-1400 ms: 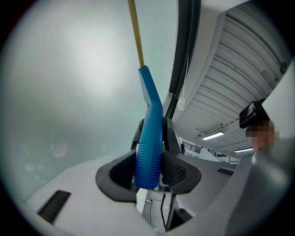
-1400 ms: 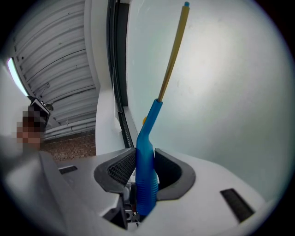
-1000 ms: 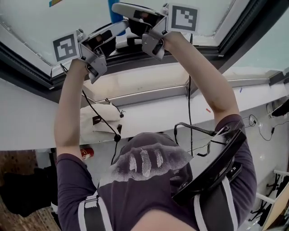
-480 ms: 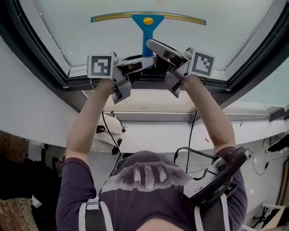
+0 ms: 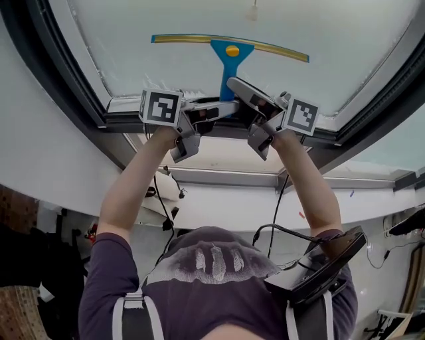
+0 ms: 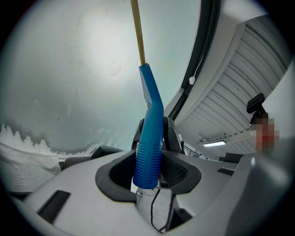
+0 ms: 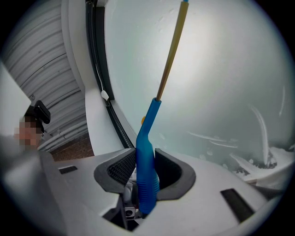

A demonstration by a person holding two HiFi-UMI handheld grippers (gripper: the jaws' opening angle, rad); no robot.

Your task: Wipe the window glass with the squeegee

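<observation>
Head view puts the blue plastic squeegee with its long yellow-edged blade (image 5: 228,56) against the pale window glass (image 5: 199,16). The blade runs crosswise with a slight tilt, and the handle points back toward you.

You hold that handle with both tools at once. The left gripper (image 6: 150,168) has its two padded jaws closed onto the ribbed end of the handle, which stands up between them and sticks out a little toward the camera. The right gripper (image 7: 145,177) clamps the same ribbed end from the opposite side, jaws pressed against it with no gap showing. So the squeegee sits right inside both grips, with its blade well out ahead of the jaws, up on the pane.

As for progress, I judge the wipe to be under way rather than finished. The blade is on the glass with bare pane on both sides of it. White foam (image 7: 258,161) and a few wet streaks lie along the edge of the glass nearest your grippers, just beside the dark window frame (image 5: 80,99). That strip looks unwiped. Whether the rest of the pane is clean, I cannot tell from its even haze.
</observation>
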